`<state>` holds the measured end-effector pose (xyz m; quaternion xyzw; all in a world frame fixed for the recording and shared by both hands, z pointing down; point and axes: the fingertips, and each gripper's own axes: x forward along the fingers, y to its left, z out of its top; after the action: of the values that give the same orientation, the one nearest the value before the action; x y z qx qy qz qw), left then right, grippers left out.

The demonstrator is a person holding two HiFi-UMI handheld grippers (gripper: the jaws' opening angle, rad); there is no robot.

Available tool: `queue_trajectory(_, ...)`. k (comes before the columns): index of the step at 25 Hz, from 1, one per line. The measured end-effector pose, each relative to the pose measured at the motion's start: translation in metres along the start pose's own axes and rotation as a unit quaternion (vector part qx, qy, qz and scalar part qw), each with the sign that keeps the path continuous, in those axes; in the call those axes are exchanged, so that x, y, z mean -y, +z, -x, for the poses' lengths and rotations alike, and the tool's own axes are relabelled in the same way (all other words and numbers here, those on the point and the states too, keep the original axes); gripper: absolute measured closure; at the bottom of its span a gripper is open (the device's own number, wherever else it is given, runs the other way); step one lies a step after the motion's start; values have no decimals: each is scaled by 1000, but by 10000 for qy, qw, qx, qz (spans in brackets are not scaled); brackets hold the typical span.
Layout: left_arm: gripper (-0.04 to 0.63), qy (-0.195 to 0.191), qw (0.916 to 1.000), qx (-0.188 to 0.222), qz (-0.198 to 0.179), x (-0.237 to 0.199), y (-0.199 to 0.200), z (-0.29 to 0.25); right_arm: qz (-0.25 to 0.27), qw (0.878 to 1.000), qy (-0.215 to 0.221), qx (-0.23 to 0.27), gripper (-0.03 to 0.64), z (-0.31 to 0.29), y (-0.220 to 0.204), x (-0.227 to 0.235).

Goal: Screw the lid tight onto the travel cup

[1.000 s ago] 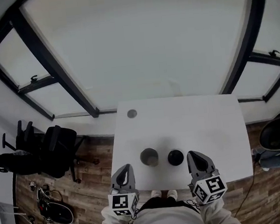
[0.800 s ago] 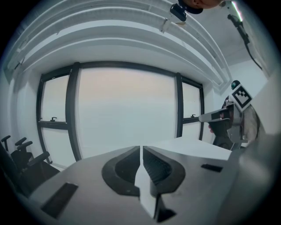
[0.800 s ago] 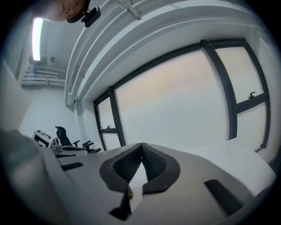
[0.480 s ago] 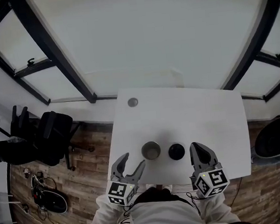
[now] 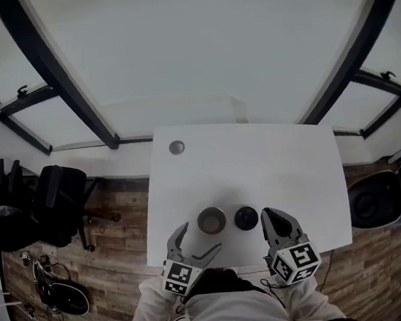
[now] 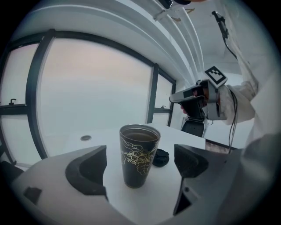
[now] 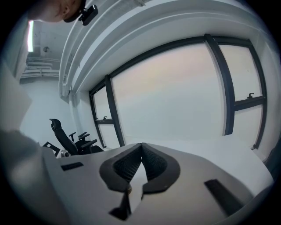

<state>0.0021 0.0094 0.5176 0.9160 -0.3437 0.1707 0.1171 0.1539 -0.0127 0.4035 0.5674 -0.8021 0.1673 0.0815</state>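
We hold the left gripper (image 5: pixel 200 238) at the desk's (image 5: pixel 258 164) near edge, its jaws wide apart and just opened. The uncapped travel cup (image 5: pixel 212 220) stands upright just ahead, framed between them and untouched. Its lid (image 5: pixel 246 218) lies just beside the cup. Our right gripper (image 5: pixel 272 218) has its jaws together, empty.

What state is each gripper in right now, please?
Left gripper: jaws open, just been opening; travel cup just ahead, untouched.
Right gripper: jaws closed, empty.

Dark cup (image 6: pixel 139 156) upright (open); black lid (image 6: pixel 161 158) beside it.
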Motion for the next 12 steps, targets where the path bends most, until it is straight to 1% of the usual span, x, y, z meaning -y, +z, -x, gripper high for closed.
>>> queue_trajectory(5,129,-173,9998,87,47,0,-11,-24,62,9997,-142,-182,595,1,-6,5)
queue_trajectory(12,129,-408,9986,327,53,-10,-11,-42,97,9985,-279,-451,596,-8,-27,4)
